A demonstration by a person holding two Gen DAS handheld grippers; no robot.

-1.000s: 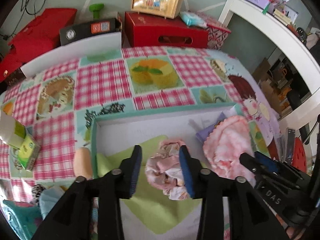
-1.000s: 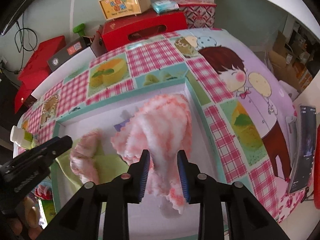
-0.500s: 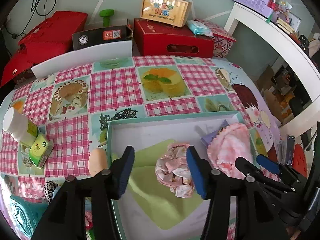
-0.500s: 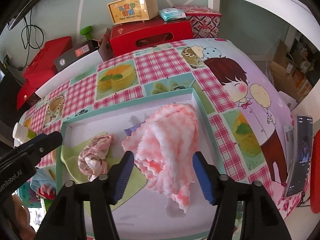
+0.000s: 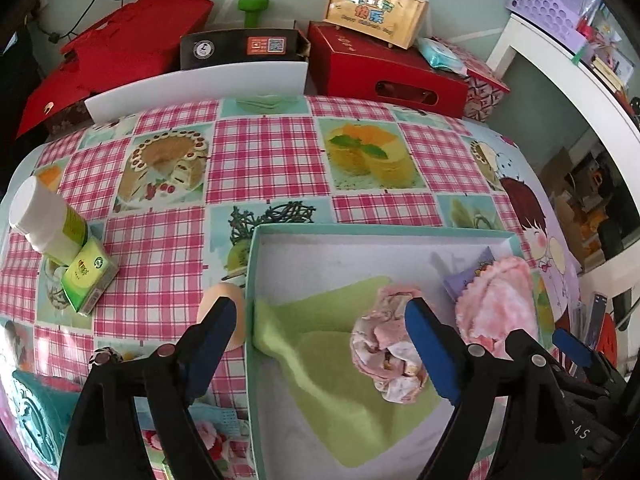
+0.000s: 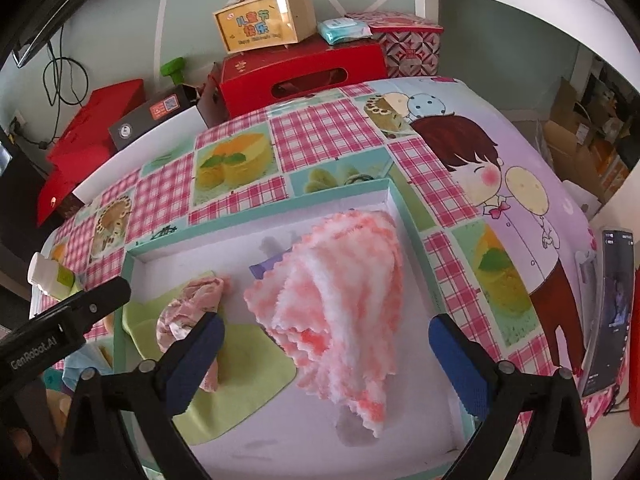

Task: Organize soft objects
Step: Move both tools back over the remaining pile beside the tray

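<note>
Soft objects, namely pink towel, crumpled cloth and green cloth, lie in the tray ahead of both wide-apart grippers, left and right; an egg-shaped thing sits outside.

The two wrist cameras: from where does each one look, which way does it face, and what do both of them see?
Left wrist: sits on the left gripper, above the tray's left half, facing forward and down at the crumpled floral cloth on the green cloth; its open fingers show, with the right gripper at lower right.
Right wrist: sits on the right gripper, above the tray's right half, facing the pink-white towel; its open fingers show, with the left gripper at left.
Shared: the tray, all three cloths, the red box.
</note>
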